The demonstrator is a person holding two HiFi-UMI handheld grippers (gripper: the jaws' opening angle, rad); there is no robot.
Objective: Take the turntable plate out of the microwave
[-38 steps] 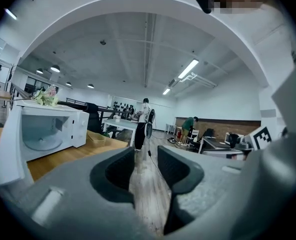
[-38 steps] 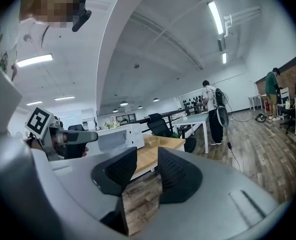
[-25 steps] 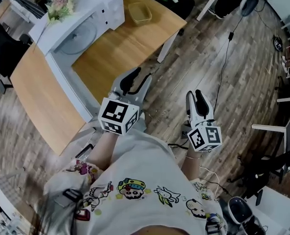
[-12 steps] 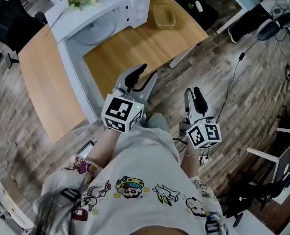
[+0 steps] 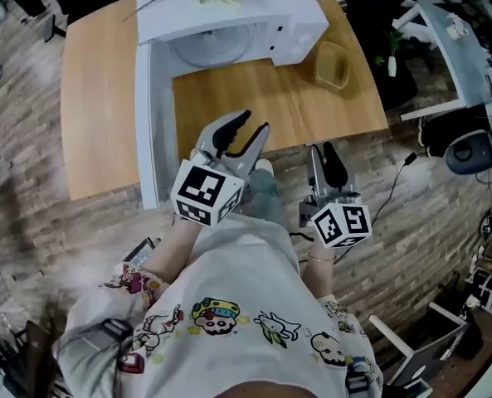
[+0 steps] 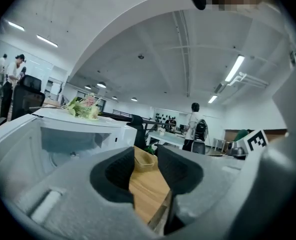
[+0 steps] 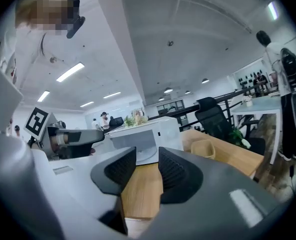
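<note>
Approach step. The turntable plate [image 5: 212,46] sits inside the open microwave [image 5: 229,15], and I'm well short of it. My left gripper [image 5: 252,124] is spread and empty. My right gripper [image 5: 323,149] has just been opening wider, empty too. Next I'd reach inside.

Bright even ceiling-strip light; fisheye edges bent, dark corners; floor motion-blurred.

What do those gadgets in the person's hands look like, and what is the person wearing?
The left tongs and right tongs are pale grey plastic with black ribbed pads. Each carries a white cube printed with black square markers. The person wears a short-sleeved white T-shirt with cartoon prints.
</note>
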